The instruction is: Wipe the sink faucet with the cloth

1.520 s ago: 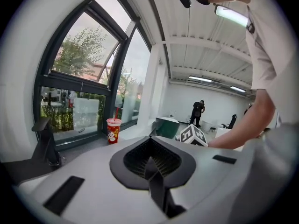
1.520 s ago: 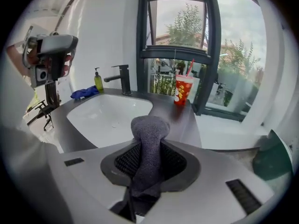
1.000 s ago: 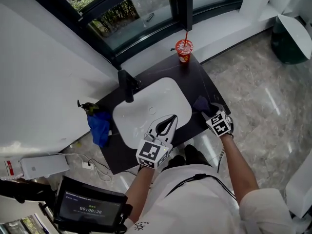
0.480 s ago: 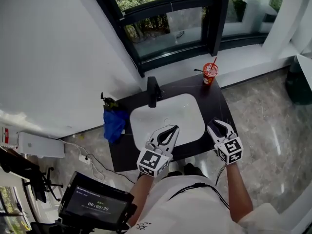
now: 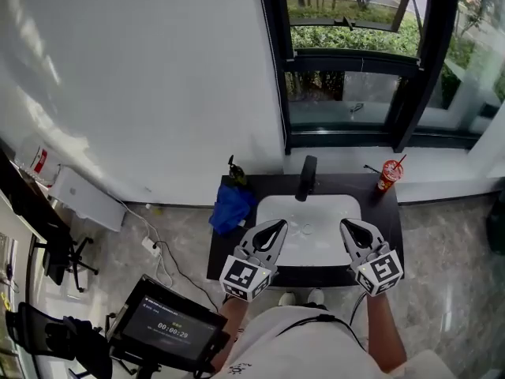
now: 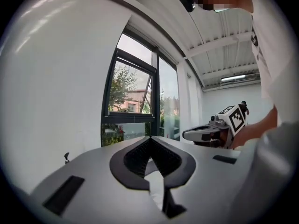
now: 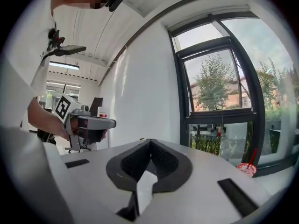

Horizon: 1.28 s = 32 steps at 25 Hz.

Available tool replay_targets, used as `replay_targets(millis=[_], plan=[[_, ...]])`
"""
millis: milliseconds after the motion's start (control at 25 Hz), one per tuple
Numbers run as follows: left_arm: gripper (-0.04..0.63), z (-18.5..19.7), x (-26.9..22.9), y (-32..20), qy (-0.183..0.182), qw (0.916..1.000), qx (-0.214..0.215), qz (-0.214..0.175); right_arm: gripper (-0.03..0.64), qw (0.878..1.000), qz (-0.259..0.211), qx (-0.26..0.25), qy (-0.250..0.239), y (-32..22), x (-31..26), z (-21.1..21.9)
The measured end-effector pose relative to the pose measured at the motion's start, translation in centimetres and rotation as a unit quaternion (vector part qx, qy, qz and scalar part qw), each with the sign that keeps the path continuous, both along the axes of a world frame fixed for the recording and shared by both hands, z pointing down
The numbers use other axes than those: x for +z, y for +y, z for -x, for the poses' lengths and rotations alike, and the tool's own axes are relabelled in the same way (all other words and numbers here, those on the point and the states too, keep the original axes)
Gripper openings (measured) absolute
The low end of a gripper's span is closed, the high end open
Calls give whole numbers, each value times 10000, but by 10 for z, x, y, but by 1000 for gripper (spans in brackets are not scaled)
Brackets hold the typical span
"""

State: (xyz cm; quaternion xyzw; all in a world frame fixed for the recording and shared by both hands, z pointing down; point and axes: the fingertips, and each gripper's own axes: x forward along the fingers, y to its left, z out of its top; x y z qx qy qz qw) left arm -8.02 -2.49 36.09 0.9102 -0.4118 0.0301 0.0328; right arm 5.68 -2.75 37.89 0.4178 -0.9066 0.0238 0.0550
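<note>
Far below in the head view, the black faucet (image 5: 306, 176) stands at the back rim of the white sink (image 5: 316, 212). A blue cloth (image 5: 231, 208) lies bunched on the dark counter (image 5: 217, 253) left of the sink. Both grippers are raised high above the counter, level and side by side. My left gripper (image 5: 280, 225) (image 6: 150, 138) is shut and empty. My right gripper (image 5: 345, 224) (image 7: 149, 140) has just been closing and is now shut with nothing between its jaws. Each gripper view shows the other gripper beside it, and neither shows the faucet or the cloth.
A red cup with a straw (image 5: 387, 174) (image 7: 246, 168) stands on the counter's back right corner. A small dark object (image 5: 234, 170) sits behind the blue cloth. A white wall and a dark-framed window (image 5: 347, 93) rise behind the sink. A screen (image 5: 170, 326) and a white box (image 5: 83, 198) are at the left.
Both grippers rose well off the counter and now point level. The right gripper came away from a dark cloth at the sink's right edge. The head view lifted toward the window.
</note>
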Motion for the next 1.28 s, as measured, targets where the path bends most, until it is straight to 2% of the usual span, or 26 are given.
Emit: replay_targets(millis=[120,200,600,800,1080,1280], plan=[[0,19,-5,2,91,9998,-193,-42,5,10000,-10,-25,-77,2,-7,10],[0,21,-4,4,113,9998,-175,-57,5,10000,-45,-48,-21,5,-7,12],[0,9,12,22,201,9989,433,23,5,9991,139,359,181,51,7,12],[0,0,12,42,172,9982,567,0,5,9994,85,282,159,81,0,11],[0,-16,-5,96,137,9987,455,-192,5,9997,-236,38,-92,134,-30,7],[0,-42,-7,171,229,9992,254,-226,5,9995,-233,-130,-149,209,-28,-11]])
